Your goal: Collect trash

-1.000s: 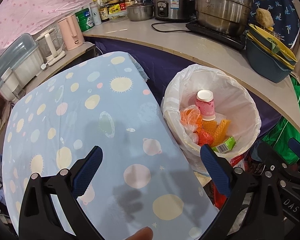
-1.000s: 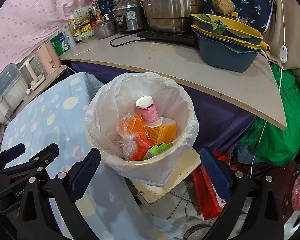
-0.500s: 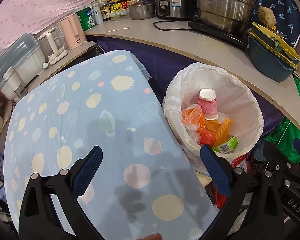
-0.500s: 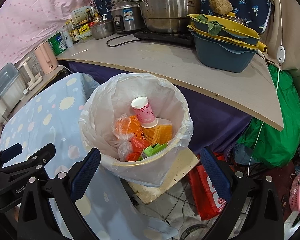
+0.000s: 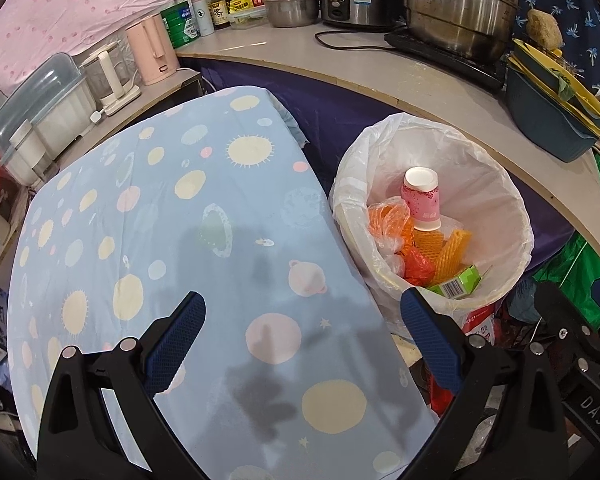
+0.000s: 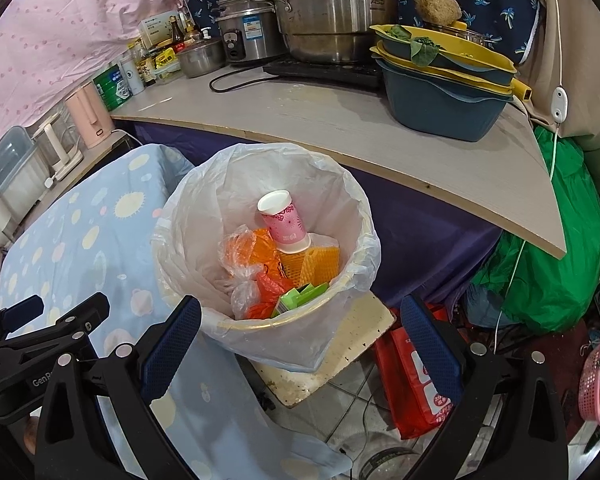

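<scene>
Left gripper [image 5: 302, 346]: held above the tablecloth, fingers spread wide apart, nothing between them.
Right gripper [image 6: 300, 350]: held in front of the bin, fingers likewise wide apart and empty; the bin's near rim lies between them in the right wrist view.
Bin [image 5: 518, 216]: a round pail lined with a white bag, standing just beside the table's edge on a pale slab, below the counter [image 6: 340, 120].
Trash in bin: a pink paper cup [image 6: 284, 224] upside down, orange plastic bags [image 6: 248, 250], orange foam netting [image 6: 320, 262], and a green carton [image 5: 458, 282] at the near side.
Tablecloth [image 5: 160, 208]: pale blue with suns and planets; no loose litter shows on its visible part.
Step in hand: judged to be the close of the task, since every visible piece of trash lies inside the bin and neither tool carries anything.
Next move: probably a check of the table for leftover litter; if any turns up, one gripper must descend, close on it, and carry it over the bin's rim.
</scene>
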The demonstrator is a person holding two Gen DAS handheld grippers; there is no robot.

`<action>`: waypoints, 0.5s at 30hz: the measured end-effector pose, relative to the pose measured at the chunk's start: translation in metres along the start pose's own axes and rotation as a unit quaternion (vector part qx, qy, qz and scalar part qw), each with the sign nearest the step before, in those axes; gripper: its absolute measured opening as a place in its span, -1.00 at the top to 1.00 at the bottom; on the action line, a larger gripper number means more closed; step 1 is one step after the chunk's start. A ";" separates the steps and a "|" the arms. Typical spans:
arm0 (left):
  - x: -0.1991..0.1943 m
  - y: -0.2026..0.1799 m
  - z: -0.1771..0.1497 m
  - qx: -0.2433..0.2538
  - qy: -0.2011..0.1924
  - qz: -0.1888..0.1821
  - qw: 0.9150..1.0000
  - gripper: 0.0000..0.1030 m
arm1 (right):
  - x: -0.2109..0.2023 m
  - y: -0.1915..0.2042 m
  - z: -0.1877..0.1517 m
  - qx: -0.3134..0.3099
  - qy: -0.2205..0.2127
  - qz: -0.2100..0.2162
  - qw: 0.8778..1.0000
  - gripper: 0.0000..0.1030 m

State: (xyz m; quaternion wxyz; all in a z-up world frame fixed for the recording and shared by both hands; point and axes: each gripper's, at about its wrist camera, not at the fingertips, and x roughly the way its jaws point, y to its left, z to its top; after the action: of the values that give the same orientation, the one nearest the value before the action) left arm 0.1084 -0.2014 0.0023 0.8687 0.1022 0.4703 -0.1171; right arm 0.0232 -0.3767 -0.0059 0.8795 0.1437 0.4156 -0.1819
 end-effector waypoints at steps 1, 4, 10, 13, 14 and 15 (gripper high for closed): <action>0.000 0.000 0.000 0.000 0.001 0.000 1.000 -0.82 | 0.000 0.000 0.000 0.000 0.000 0.001 1.000 -0.87; -0.001 0.000 -0.001 0.002 0.002 0.000 1.000 -0.82 | -0.002 0.000 -0.002 -0.002 0.001 0.001 1.000 -0.87; -0.001 -0.001 -0.005 0.002 0.008 0.001 1.000 -0.82 | -0.002 0.000 -0.003 0.000 0.000 0.002 1.000 -0.87; -0.001 -0.001 -0.007 0.001 0.013 0.002 1.000 -0.82 | -0.004 0.001 -0.004 0.001 -0.001 0.003 1.000 -0.87; -0.001 -0.002 -0.008 0.001 0.013 0.002 1.000 -0.82 | -0.004 0.002 -0.005 0.000 -0.001 0.003 1.000 -0.87; -0.001 -0.002 -0.009 0.002 0.013 0.003 1.000 -0.82 | -0.004 0.002 -0.005 0.001 -0.001 0.003 1.000 -0.87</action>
State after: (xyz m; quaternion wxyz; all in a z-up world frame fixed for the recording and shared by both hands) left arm 0.1001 -0.2005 -0.0014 0.8628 0.1068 0.4808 -0.1145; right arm 0.0182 -0.3725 -0.0056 0.8802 0.1456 0.4145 -0.1797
